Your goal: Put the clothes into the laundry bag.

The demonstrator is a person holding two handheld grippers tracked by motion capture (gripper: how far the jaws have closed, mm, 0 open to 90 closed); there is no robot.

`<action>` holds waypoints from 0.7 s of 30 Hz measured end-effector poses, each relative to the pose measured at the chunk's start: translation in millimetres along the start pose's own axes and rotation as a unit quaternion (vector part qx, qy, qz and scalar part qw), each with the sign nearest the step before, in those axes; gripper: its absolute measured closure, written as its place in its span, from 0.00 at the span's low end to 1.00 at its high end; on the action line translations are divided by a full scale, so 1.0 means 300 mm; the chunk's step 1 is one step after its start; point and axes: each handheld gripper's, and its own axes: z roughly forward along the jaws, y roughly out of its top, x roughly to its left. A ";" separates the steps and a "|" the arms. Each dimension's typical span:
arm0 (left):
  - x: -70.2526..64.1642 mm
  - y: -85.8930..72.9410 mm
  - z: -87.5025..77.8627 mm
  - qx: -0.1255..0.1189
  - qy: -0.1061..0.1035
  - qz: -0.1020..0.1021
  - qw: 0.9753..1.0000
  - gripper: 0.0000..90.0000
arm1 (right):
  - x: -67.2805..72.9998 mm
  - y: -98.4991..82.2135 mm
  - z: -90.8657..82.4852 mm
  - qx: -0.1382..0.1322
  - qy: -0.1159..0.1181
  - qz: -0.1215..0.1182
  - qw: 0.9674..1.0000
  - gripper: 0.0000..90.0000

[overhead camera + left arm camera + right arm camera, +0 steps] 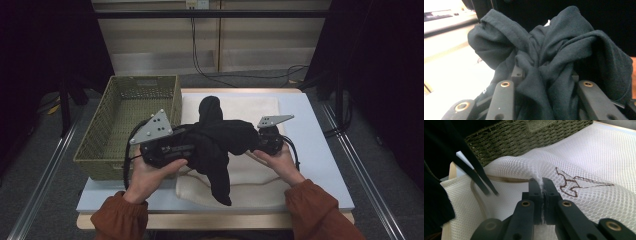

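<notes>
1. Two rust-orange sleeves (120, 216) of the person are closest to the high camera, at the bottom edge, and the hands reach forward from them over the light grey tabletop (320, 150).
2. At the left side stands a rectangular olive-green woven basket (131, 115), partly on the tabletop, just beside the white mesh laundry bag (250, 110).
3. Next, the left gripper (192, 145) is held in the left hand (150, 172). Its jaws stand partly apart and a bundle of black knitted cloth (220, 140) is pressed between them. In the left gripper view the dark cloth (549, 65) is bunched in folds between and over the two black jaws.
4. In the middle, the black cloth hangs above the mesh bag; one end points away from the person and one end falls down toward the near edge of the bag.
5. At the right, the right gripper (262, 142) is held in the right hand (280, 162). In the right gripper view its jaws (542, 195) are nearly together and pinch a raised fold of the white mesh bag (584, 157), beside a brown embroidered mark (574, 183).
</notes>
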 end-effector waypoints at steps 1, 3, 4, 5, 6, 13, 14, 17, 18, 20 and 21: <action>0.000 0.000 0.000 0.000 0.000 0.000 1.000 0.71 | -0.001 0.000 -0.001 -0.001 0.001 0.001 1.000 0.98; 0.001 -0.030 0.042 0.011 -0.002 -0.003 1.000 0.71 | -0.003 0.000 -0.002 -0.002 0.001 0.001 1.000 0.97; 0.001 -0.039 0.055 0.016 -0.006 -0.006 1.000 0.71 | -0.004 -0.001 -0.002 -0.003 0.002 0.004 1.000 0.97; 0.000 -0.049 0.069 0.020 -0.010 -0.007 1.000 0.71 | -0.006 -0.001 -0.003 -0.003 0.002 0.004 1.000 0.97; -0.003 -0.056 0.081 0.027 -0.010 -0.007 1.000 0.71 | -0.007 -0.001 -0.004 -0.002 0.002 0.003 1.000 0.97; -0.016 -0.101 0.126 0.057 -0.018 0.000 0.998 0.71 | -0.015 0.001 -0.023 -0.009 0.000 0.009 1.000 0.97; -0.015 -0.108 0.132 0.064 -0.014 0.008 0.998 0.71 | -0.015 0.001 -0.024 -0.010 0.001 0.010 1.000 0.97; -0.011 -0.130 0.152 0.083 -0.018 0.005 0.996 0.71 | -0.014 0.002 -0.022 -0.009 0.000 0.010 1.000 0.98; -0.012 -0.136 0.160 0.085 -0.016 0.006 0.996 0.71 | -0.013 0.002 -0.020 -0.009 0.000 0.010 1.000 0.98; -0.014 -0.144 0.174 0.094 -0.020 0.005 0.995 0.71 | -0.011 0.002 -0.017 -0.007 0.000 0.010 1.000 0.98; -0.015 -0.146 0.181 0.098 -0.020 0.009 0.995 0.71 | -0.010 0.002 -0.015 -0.007 -0.001 0.009 1.000 0.98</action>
